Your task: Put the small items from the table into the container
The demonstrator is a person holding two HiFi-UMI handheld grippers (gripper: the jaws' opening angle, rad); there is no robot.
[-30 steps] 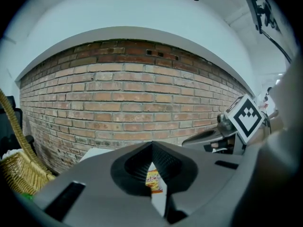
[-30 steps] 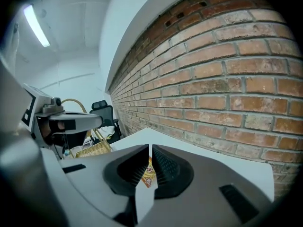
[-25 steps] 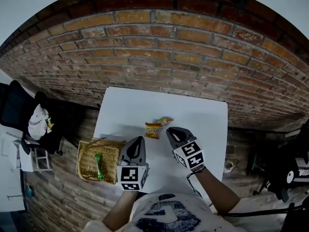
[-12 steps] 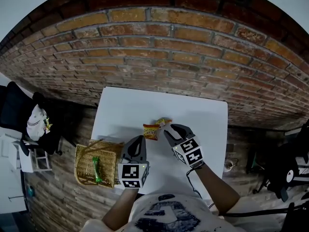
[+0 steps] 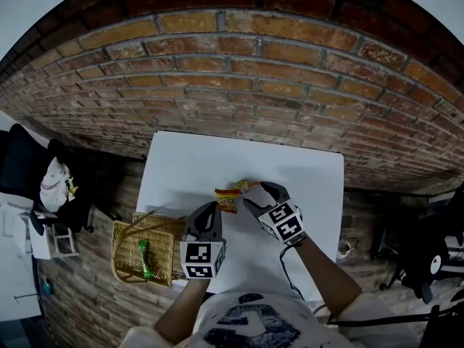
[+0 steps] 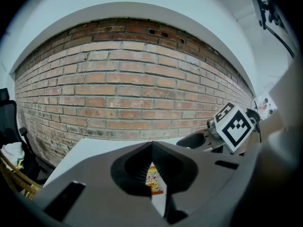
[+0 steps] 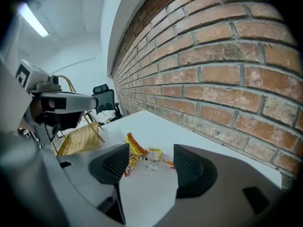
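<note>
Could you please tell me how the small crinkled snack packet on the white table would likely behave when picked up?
The small snack packet looks crumpled and flat, so it is probably floppy and light. Its shiny wrapper may slip or crush rather than hold shape. It lies right beside the orange packet, so nudging it could shift that too.

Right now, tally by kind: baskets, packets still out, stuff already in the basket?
Basket: 1
Packets on the table: 2 (orange packet, yellow packet)
Green item in the basket: 1
Total: 4
</note>
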